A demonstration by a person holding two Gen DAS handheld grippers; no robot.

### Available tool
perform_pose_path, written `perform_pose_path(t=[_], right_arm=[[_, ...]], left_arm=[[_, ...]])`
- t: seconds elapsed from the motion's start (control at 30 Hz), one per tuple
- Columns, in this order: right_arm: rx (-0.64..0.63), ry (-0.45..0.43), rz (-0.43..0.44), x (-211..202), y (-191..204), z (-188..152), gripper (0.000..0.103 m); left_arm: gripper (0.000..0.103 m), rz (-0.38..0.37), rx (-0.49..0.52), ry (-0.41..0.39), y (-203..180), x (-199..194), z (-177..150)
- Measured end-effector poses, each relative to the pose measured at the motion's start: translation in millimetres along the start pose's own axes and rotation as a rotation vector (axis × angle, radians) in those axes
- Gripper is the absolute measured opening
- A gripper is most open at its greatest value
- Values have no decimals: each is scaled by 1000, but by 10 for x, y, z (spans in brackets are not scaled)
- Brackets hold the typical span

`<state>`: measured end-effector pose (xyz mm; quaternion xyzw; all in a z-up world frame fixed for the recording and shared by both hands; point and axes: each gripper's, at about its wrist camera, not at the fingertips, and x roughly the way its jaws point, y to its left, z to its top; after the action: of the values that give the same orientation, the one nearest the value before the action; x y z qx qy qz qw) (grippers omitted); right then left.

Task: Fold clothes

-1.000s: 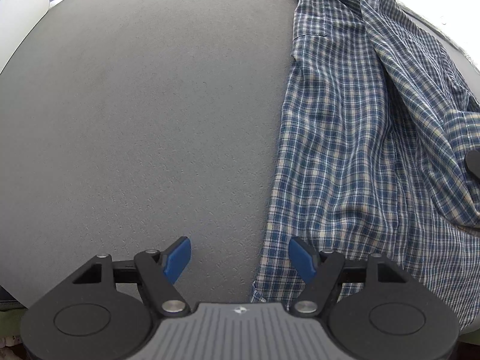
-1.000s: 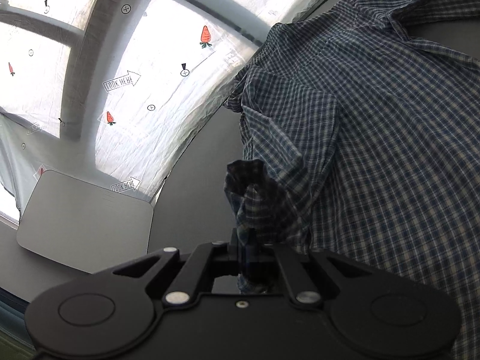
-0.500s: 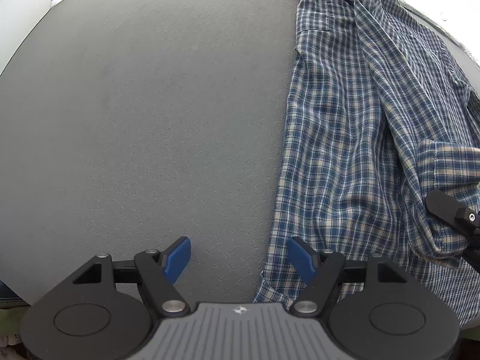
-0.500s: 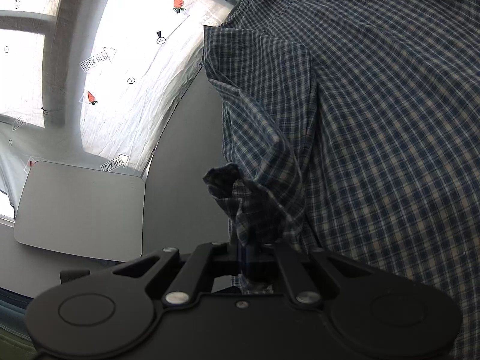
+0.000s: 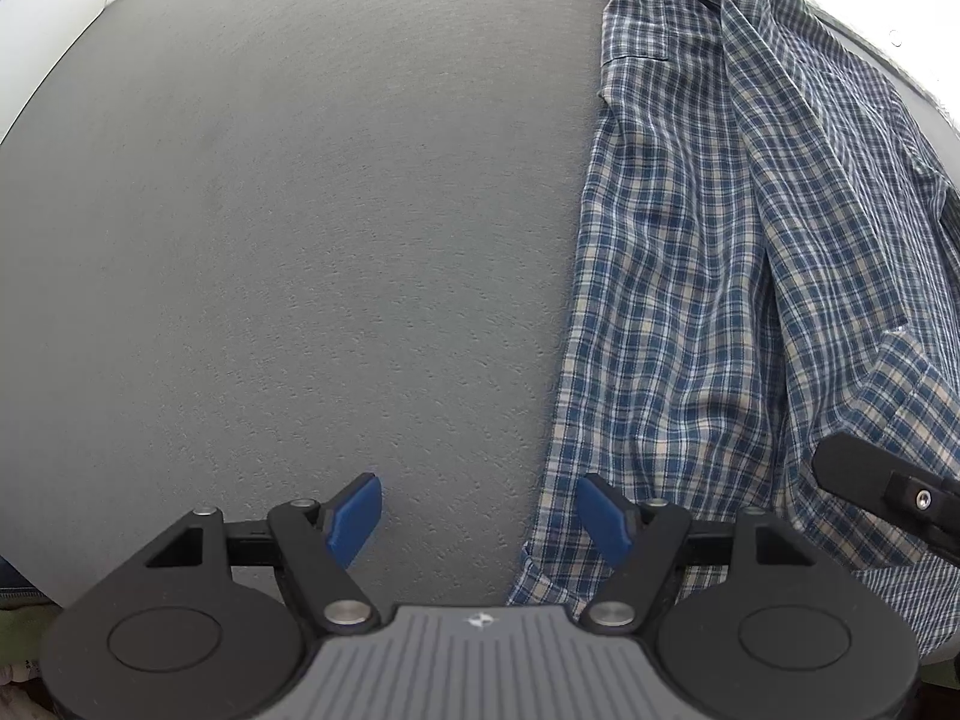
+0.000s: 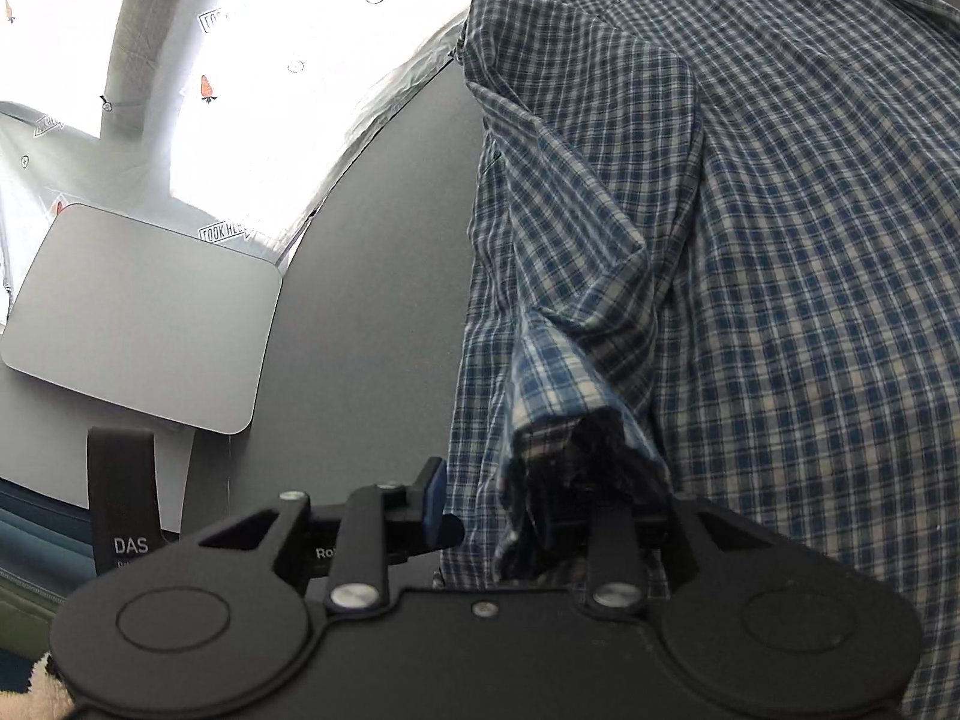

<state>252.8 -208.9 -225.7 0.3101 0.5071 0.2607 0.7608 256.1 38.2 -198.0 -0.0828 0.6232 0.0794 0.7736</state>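
Dark grey, finely textured table [image 5: 288, 252] fills most of the left wrist view; its far edge curves along the top of the frame against a pale surround. In the right wrist view a white backdrop sheet [image 6: 288, 30] printed with small carrots and "LOOK HERE" arrows hangs behind the table at upper left, and a flat grey panel [image 6: 144, 318] with rounded corners lies at centre left.

Blue-and-white plaid shirt [image 5: 738, 276] lies spread down the right side of the left wrist view, its left edge running from the top of the frame to the bottom centre.

Left gripper [image 5: 477, 519] sits low over the table at lower centre, jaws wide apart and empty; its right blue pad [image 5: 603, 516] is over the shirt's edge, its left pad [image 5: 354, 516] over bare table. Whether the right pad touches the cloth cannot be judged from this angle.

Right gripper [image 6: 540, 510] shows at the lower right edge of the left wrist view. In its own view the jaws stand parted, one blue pad [image 6: 433, 501] exposed at the left, with a bunched sleeve cuff [image 6: 576, 414] draped between and over the fingers.

Against half a second ago: the right gripper's jaws, then clamped on the sleeve, have parted, and it has advanced farther over the shirt body. The left gripper's position is unchanged.
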Motion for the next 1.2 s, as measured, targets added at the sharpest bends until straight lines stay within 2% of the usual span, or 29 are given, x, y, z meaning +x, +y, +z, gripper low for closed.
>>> perform_pose_path(t=[0.13, 0.3, 0.37, 0.4, 0.43, 0.53, 0.6, 0.73, 0.83, 0.97, 1.2], right_arm=[[-20, -62, 19, -128, 38, 37, 32], [-145, -179, -96, -300, 236, 80, 30], [-199, -212, -142, -339, 266, 73, 10], [-228, -217, -164, -346, 275, 72, 4], [-250, -214, -177, -350, 278, 71, 3], [-261, -175, -188, -329, 242, 53, 3], [-177, -118, -175, -262, 150, 68, 4], [-27, -62, -167, -231, -89, 54, 21], [25, -70, -162, -327, -204, 52, 23], [51, -95, -173, -489, -307, 24, 26], [113, -153, -199, -843, -582, 5, 27]], left_arm=[[73, 2, -1, 0, -21, -6, 11], [73, 6, 4, -4, -64, -27, 9], [73, 7, 18, -15, -77, -44, 15], [73, 8, 25, -20, -84, -53, 18], [73, 9, 32, -25, -90, -62, 20], [73, 11, 53, -40, -109, -88, 29], [73, 13, 67, -50, -122, -105, 35], [73, 16, 95, -70, -148, -140, 46], [73, 18, 114, -83, -199, -160, 53], [73, 14, 133, -91, -487, -164, 34], [73, -11, 224, -118, -968, -261, -85]])
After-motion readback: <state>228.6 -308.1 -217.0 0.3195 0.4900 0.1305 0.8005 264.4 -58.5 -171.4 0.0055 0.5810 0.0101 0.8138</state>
